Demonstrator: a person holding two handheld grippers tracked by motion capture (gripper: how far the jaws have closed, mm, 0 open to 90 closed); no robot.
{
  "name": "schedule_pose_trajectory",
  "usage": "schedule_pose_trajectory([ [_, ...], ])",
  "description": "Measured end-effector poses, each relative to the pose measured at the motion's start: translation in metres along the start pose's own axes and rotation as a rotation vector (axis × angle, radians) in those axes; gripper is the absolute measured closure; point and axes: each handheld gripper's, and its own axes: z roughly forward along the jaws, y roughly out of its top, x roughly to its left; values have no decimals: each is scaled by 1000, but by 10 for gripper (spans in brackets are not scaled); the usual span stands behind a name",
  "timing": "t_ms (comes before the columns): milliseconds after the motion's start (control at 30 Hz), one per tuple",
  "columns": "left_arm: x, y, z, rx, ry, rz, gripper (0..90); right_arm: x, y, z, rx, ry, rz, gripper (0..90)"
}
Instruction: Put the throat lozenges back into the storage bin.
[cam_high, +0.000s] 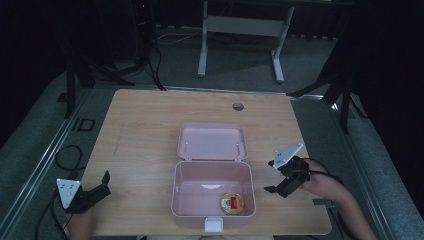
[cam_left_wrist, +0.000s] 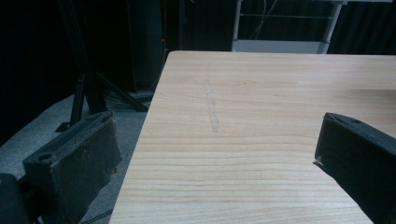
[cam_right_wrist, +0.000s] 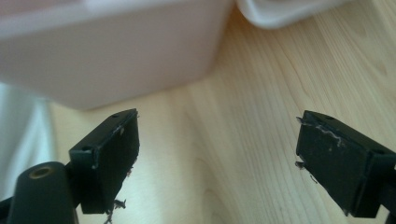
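Landmark: the pink box, lid thrown back, sitting on the wooden table close to your edge.

Contents: one small round tin with a red and white label lies flat on the box floor, in the near right corner, touching or almost touching the front wall. The lid lies flat on the far side of the box, joined along the hinge edge. A white latch tab sticks out from the middle of the front wall.

Right gripper: you hold it just beside the box's right wall, apart from it, jaws pointing toward the box. In the right gripper view the jaws stand wide, bare table between them, and the rounded pink corner of the box sits above them. Nothing is gripped.

Left gripper: you hold it well apart from the box, off its left side at the near left corner of the table. In the left gripper view the jaws stand wide, one over the table edge and floor, one over the wood. Nothing between them but the bare table, with a faint scratch in the grain.
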Motion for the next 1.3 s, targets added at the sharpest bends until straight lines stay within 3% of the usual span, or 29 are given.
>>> schedule_pose_trajectory([
  [33,0,0,0,0,0,0,4,0,0,0,0,0,0,129],
  [67,0,0,0,0,-1,0,4,-2,-7,6,-22,-19,26,129],
  [100,0,0,0,0,-1,0,4,-8,-23,22,-71,-72,85,127],
  [133,0,0,0,0,-1,1,4,-8,-23,22,-71,-72,85,127],
  [167,0,0,0,-1,-1,1,3,-10,-30,27,-96,-94,116,125],
  [333,0,0,0,-2,0,0,4,-19,-59,45,-228,-244,245,123],
  [367,0,0,0,-1,0,0,3,-23,-69,49,-255,-283,298,117],
  [433,0,0,0,0,0,1,3,-24,-74,50,-267,-309,310,117],
  [500,0,0,0,1,0,2,3,-27,-83,52,-280,-343,356,117],
  [633,0,0,0,1,1,2,4,-31,-98,51,-308,-454,407,117],
  [700,0,0,0,1,1,3,4,-34,-105,49,-315,-512,456,117],
  [733,0,0,0,1,1,3,4,-38,-112,46,-323,-564,524,117],
  [767,0,0,0,2,1,3,4,-38,-112,46,-323,-564,524,117],
  [900,0,0,0,3,1,3,4,-42,-121,42,-348,-664,617,117],
  [967,0,0,0,3,1,3,4,-44,-126,41,-363,-679,657,117],
  [1100,0,0,0,3,1,2,3,-43,-126,42,-369,-702,648,117],
  [1200,0,0,0,2,1,2,3,-43,-128,42,-387,-746,679,118],
  [1233,0,0,0,1,0,2,3,-43,-130,41,-400,-780,715,117],
  [1300,0,0,0,0,0,1,4,-43,-131,41,-403,-793,728,118],
])
